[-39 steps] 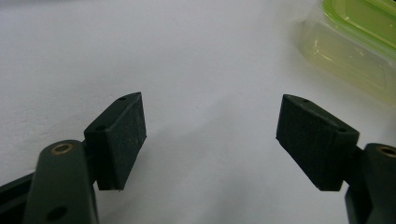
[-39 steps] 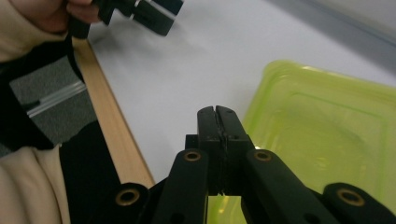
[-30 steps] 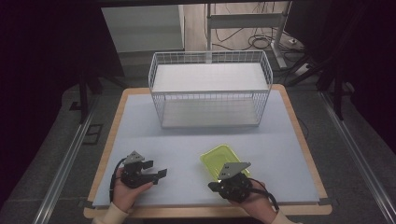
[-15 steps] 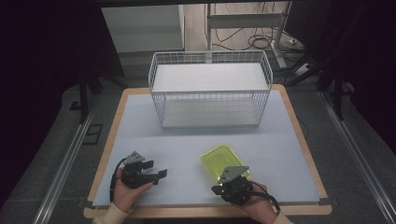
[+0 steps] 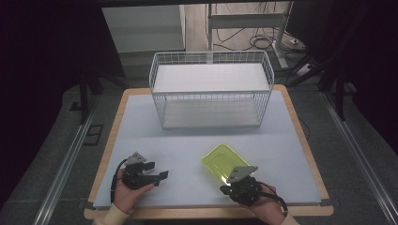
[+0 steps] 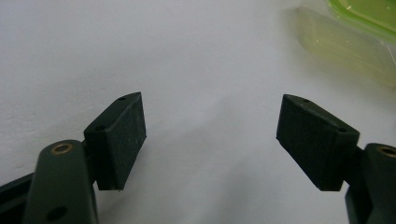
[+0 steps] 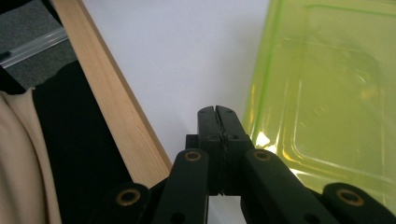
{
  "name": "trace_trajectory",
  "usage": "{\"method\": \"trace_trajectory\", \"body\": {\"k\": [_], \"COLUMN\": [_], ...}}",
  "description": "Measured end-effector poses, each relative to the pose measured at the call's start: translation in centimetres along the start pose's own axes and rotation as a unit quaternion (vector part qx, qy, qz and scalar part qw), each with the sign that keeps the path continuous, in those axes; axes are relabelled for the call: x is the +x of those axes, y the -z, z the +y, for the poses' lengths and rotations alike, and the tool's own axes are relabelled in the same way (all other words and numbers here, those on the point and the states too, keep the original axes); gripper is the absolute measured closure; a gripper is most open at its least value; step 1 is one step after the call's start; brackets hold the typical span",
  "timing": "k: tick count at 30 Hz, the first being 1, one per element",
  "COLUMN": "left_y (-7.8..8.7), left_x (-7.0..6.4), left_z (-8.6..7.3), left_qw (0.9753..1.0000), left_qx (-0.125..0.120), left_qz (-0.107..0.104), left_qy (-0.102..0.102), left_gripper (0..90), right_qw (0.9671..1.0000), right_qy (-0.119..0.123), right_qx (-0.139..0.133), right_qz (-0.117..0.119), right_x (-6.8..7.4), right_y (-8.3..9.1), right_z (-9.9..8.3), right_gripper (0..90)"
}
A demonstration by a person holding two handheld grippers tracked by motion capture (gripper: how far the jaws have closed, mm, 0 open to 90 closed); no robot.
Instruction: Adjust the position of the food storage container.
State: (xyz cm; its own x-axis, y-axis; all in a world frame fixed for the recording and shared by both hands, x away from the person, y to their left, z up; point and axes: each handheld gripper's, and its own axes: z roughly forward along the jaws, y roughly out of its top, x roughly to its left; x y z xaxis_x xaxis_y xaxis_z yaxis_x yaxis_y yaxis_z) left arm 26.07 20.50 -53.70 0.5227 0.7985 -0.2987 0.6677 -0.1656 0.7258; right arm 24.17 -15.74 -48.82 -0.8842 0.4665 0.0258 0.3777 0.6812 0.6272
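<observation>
Green lid [image 5: 225,161] lies flat on tabletop [image 5: 187,140], 6 o'clock of wire basket [image 5: 211,89] | right tongs [image 5: 233,180] pressed together, empty, beside its near edge | left tongs [image 5: 159,175] spread at 9 o'clock, seemingly ready to assist.

The table [image 5: 141,122] is evenly lit and its surroundings are dark. Glare glints on the green lid [image 7: 327,93]. Close-up jaws look soft.
</observation>
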Motion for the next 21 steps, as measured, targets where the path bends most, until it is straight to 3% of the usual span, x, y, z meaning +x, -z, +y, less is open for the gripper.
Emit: {"method": "trace_trajectory", "body": {"k": [8, 21], "left_y": [0.0, -0.2], "left_x": [0.0, 0.0], "left_z": [0.0, 0.0], "left_qw": [1.0, 1.0], "left_qx": [0.002, 0.009], "left_qz": [0.0, -0.001], "left_qy": [-0.001, 0.0], "left_gripper": [23.5, 23.4], "right_qw": [0.9995, 0.998], "right_qy": [-0.018, -0.042], "right_qx": [0.004, 0.005], "right_qz": [-0.026, -0.046], "right_x": [-1.5, -3.7], "right_y": [1.3, 2.4], "right_z": [-1.2, -2.2], "right_gripper": [89.9, 90.0]}}
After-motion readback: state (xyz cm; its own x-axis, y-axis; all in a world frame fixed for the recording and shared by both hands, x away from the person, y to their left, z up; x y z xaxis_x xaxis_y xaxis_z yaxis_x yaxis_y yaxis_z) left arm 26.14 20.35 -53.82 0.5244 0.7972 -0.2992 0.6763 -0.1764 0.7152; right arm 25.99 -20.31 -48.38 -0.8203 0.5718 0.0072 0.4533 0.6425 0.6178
